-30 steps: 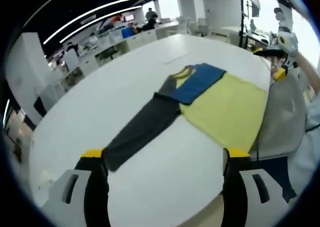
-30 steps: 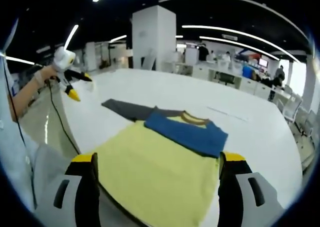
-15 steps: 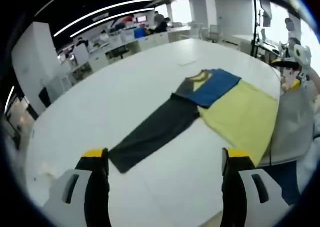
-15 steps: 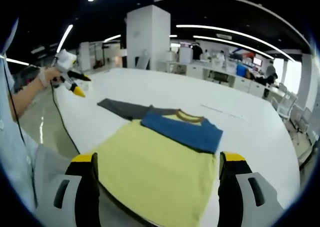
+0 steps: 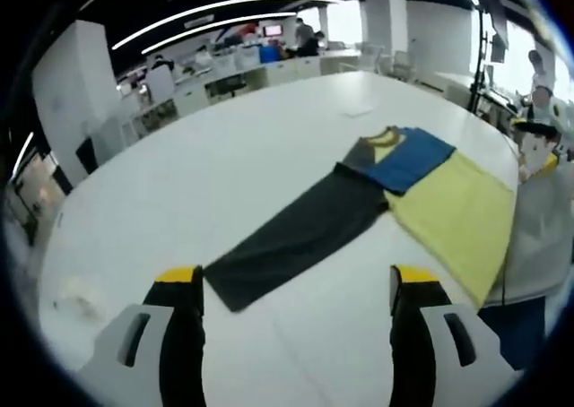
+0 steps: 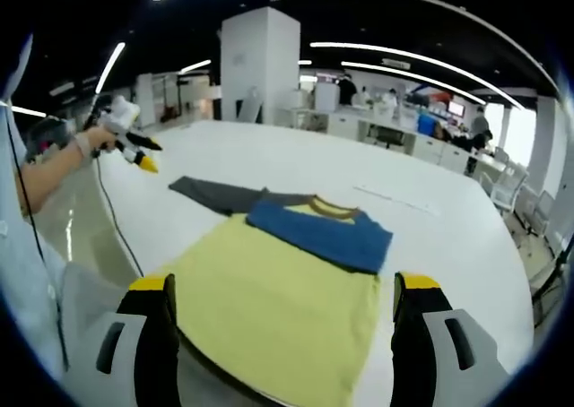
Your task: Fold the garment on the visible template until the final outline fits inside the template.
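Observation:
A shirt lies flat on the white table (image 5: 224, 174). Its yellow body (image 6: 269, 308) reaches the near table edge. A blue sleeve (image 6: 318, 232) is folded across the chest below the yellow collar (image 6: 334, 208). The dark grey sleeve (image 5: 300, 237) stretches out straight to the side. My left gripper (image 5: 296, 277) is open above the table, just short of the grey sleeve's end. A hand holds that gripper (image 6: 134, 147) at the left of the right gripper view, off the table's edge. My right gripper (image 6: 283, 283) hovers open over the yellow body and holds nothing.
A thin pale strip (image 6: 395, 201) lies on the table beyond the shirt. A small crumpled white scrap (image 5: 76, 290) sits near the table's left edge. The person's grey sleeve (image 5: 538, 237) hangs at the table's right edge. Desks, chairs and people fill the office behind.
The left gripper view has swung, so the shirt sits farther right and more of the grey sleeve shows. The shirt itself lies as before. Both grippers stay open.

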